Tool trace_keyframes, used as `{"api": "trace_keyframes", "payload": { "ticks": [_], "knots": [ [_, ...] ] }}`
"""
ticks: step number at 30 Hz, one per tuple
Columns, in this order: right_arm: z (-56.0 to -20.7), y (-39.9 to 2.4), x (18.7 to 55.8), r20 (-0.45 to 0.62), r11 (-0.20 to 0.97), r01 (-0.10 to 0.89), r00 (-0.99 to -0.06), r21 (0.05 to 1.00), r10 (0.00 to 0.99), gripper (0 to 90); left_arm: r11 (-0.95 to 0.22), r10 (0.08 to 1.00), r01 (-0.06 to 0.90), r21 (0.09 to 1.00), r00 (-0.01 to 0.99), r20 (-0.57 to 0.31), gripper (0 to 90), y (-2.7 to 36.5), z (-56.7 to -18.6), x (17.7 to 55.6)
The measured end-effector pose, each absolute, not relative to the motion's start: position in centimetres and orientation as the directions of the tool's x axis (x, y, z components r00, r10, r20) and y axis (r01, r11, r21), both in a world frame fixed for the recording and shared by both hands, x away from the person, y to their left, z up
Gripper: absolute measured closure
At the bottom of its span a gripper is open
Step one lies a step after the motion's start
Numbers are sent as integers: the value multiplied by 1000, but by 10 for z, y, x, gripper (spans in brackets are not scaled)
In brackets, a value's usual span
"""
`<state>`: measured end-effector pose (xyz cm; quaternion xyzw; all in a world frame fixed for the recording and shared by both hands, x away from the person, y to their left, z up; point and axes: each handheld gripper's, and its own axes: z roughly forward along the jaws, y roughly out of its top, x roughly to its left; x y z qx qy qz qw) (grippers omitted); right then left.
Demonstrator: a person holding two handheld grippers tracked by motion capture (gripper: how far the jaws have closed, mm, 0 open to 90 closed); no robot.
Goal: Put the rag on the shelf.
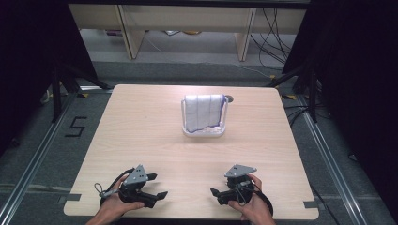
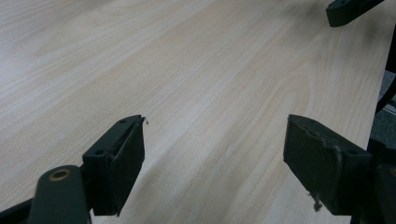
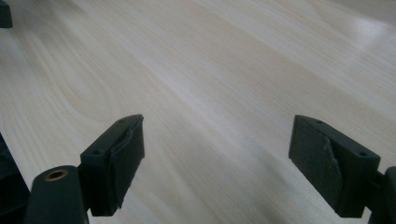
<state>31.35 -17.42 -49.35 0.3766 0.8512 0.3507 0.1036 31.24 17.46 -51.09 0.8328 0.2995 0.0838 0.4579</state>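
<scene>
Black grippers point(image 1: 157, 186), grey triangular plates point(image 1: 135, 175)

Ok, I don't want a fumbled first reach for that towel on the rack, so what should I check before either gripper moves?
1. Left gripper open: ok, its fingers stand wide apart with bare wood between them.
2. Right gripper open: ok, fingers wide apart, holding nothing.
3. Towel in place: ok, it hangs draped over the white rack at the far middle of the table.
4. Path to the rack: ok, bare tabletop lies between grippers and rack.
5. Grippers apart from each other: ok, a gap separates them at the near edge.
6. Rack fixed or loose: cannot tell.
</scene>
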Motion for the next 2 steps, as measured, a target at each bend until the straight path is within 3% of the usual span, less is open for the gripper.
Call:
{"api": "trace_keyframes", "payload": {
  "ticks": [2],
  "knots": [
    [-495, -174, 315, 73, 485, 549, -710, 681, 701, 192, -401, 576, 422, 813, 806, -135, 203, 174, -511, 312]
  ]
}}
